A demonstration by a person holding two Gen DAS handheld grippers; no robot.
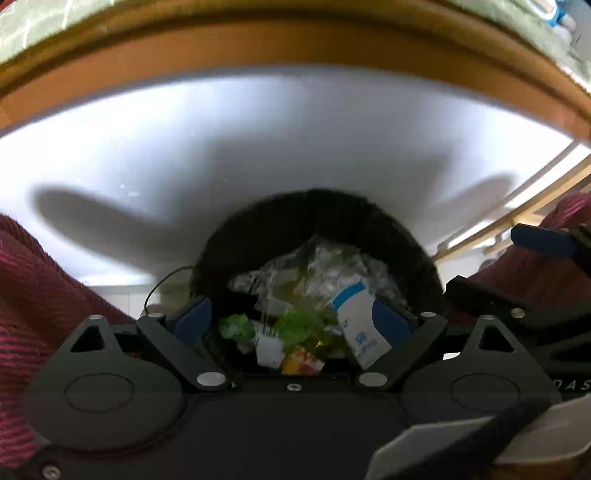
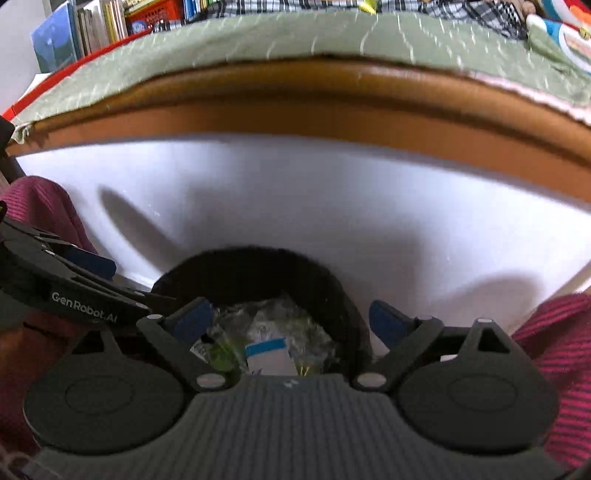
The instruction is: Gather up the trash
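A round black bin (image 1: 317, 206) stands on the white floor and holds trash: crumpled clear plastic (image 1: 325, 266), a white-and-blue packet (image 1: 360, 325), green wrappers (image 1: 295, 325) and an orange wrapper (image 1: 301, 360). My left gripper (image 1: 291, 321) hangs open just over the bin's mouth, its blue pads wide apart and pressing on nothing. In the right wrist view the bin (image 2: 251, 266) and the packet (image 2: 267, 354) lie below my right gripper (image 2: 290, 321), which is open and empty too. Each gripper shows beside the other: the right gripper (image 1: 487, 262) and the left gripper (image 2: 129, 280).
A wooden bed frame (image 2: 295, 107) with a green cover (image 2: 258, 40) runs across behind the bin. Books (image 2: 99, 22) stand at the back left. Maroon clothing of the person (image 1: 33, 295) flanks both views. Light wooden slats (image 1: 535, 199) are at the right.
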